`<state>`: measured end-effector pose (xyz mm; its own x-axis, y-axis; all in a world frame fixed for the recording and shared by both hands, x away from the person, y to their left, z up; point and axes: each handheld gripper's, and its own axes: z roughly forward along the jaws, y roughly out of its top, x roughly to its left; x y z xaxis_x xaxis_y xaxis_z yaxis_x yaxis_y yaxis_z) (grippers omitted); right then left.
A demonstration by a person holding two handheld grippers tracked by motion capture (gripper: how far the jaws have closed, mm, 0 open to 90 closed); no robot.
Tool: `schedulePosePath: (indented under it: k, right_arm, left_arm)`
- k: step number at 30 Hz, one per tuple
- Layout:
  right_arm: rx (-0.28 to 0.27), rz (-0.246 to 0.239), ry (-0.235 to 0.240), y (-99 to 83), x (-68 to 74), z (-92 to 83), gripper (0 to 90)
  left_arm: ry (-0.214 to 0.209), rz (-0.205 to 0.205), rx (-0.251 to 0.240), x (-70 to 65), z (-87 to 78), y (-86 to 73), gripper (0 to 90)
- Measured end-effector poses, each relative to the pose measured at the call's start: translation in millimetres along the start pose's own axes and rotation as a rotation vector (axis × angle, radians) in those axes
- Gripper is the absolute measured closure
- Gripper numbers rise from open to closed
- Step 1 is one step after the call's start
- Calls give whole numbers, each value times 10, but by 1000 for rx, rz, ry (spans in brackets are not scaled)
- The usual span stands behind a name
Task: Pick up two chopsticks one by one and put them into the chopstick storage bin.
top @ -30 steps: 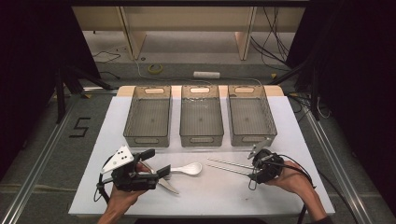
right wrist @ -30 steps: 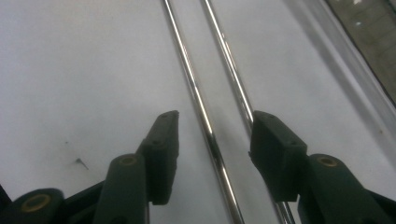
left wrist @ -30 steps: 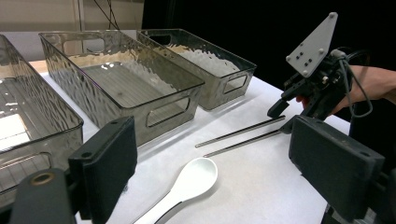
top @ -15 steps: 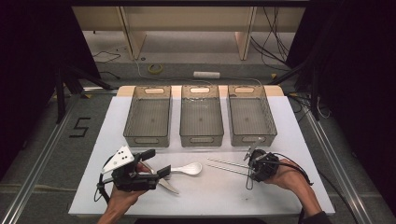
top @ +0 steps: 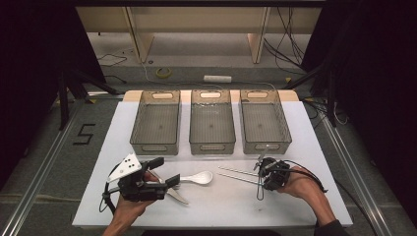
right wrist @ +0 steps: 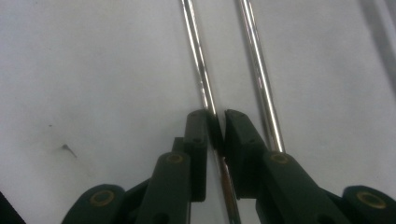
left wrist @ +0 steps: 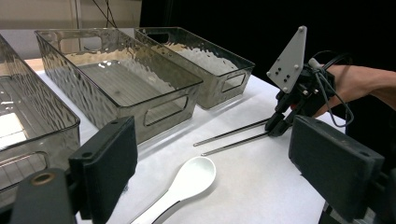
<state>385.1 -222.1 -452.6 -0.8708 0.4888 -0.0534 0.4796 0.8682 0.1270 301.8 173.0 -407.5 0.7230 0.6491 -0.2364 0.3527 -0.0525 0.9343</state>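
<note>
On the right side of the white desk (top: 314,147) we hold our right gripper (right wrist: 218,128) over two metal chopsticks (top: 239,175), its fingers having just been closing; they now pinch one chopstick (right wrist: 198,56) between the pads, while the other chopstick (right wrist: 259,70) lies just beside the outer finger. Our left gripper (top: 160,173) rests at the front left with its fingers (left wrist: 109,163) wide apart and holding nothing; a white spoon (left wrist: 187,182) lies on the desk between them. Three clear bins (top: 210,123) stand in a row behind.

White table (top: 314,206): 3 bins (top: 210,123), spoon (top: 196,178), chopsticks (top: 238,175)
</note>
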Motion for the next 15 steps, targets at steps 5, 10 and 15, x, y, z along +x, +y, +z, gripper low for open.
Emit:
schedulePosePath:
  k: [5, 10, 15]
  right_arm:
    - [19, -15, 1, 28, 14, 5, 830]
    - [25, -44, -3, 36, 34, 1, 853]
    - [28, -71, -9, 41, 47, -3, 855]
  left_arm:
    - [0, 1, 0, 0, -1, 0, 151]
    - [0, 4, 2, 0, -2, 1, 152]
    - [0, 5, 3, -1, -2, 1, 152]
